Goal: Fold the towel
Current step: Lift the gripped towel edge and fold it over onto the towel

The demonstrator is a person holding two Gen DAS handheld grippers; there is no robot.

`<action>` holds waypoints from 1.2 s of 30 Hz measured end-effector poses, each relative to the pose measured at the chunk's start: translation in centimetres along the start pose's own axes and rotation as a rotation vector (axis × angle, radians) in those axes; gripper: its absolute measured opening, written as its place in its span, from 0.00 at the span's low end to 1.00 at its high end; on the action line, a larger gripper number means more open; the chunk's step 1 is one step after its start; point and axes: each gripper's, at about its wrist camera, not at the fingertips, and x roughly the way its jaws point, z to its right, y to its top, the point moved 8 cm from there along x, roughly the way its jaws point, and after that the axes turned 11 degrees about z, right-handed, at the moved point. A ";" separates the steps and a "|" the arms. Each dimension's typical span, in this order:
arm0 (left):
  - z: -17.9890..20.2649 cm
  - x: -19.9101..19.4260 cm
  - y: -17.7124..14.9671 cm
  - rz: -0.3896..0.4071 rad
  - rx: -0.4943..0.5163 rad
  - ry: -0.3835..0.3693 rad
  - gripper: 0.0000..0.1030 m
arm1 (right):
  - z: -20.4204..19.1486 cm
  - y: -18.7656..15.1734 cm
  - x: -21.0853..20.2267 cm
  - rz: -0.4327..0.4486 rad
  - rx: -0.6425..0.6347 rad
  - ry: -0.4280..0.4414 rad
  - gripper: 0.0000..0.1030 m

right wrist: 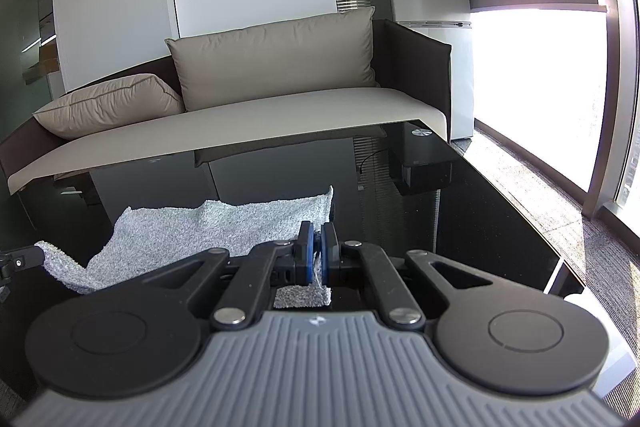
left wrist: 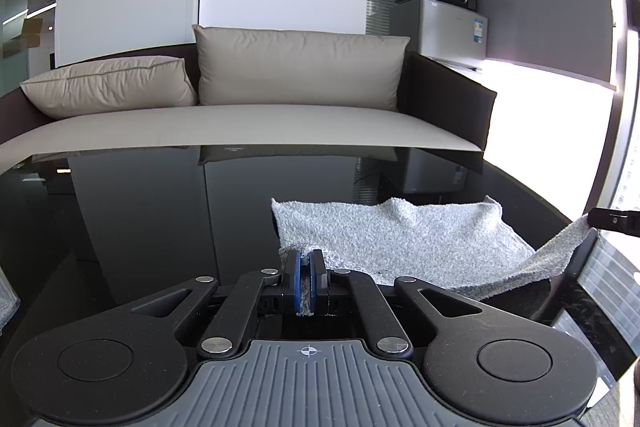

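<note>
With each near corner pinched, the left gripper (left wrist: pixel 306 259) and right gripper (right wrist: pixel 316 247) lift the towel (left wrist: pixel 400 235) off the glossy black surface (left wrist: pixel 160 207), likely to carry its edge over.

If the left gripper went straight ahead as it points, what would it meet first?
The left gripper, shut on a near corner of the towel, points along the towel's left edge. Beyond lies bare glass table, then probably the sofa.

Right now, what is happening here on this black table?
A person is folding a grey towel with two hand-held grippers. The left gripper is shut on one near corner, and the right gripper is shut on the other. Both corners are lifted, while the far part lies on the glossy black table. No fold is made yet.
</note>
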 end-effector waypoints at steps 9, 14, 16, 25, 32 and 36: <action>-0.4 2.2 0.1 0.002 0.002 0.017 0.04 | 0.3 -0.1 2.5 0.004 0.003 -0.011 0.03; -0.4 3.0 0.2 0.007 0.007 0.015 0.04 | 0.4 0.0 4.1 0.004 0.010 -0.015 0.03; -0.5 3.5 0.2 0.006 0.009 0.016 0.04 | 0.3 -0.1 4.7 -0.001 0.012 -0.016 0.03; -0.8 5.0 0.5 0.003 0.004 0.019 0.04 | 0.0 -0.2 6.6 -0.008 0.002 -0.014 0.03; -1.3 6.1 0.9 0.004 -0.004 0.021 0.04 | 0.1 -0.1 8.1 -0.011 -0.005 -0.018 0.03; -1.6 6.8 1.2 0.008 -0.005 0.024 0.04 | -0.1 0.0 9.0 -0.011 -0.014 -0.016 0.03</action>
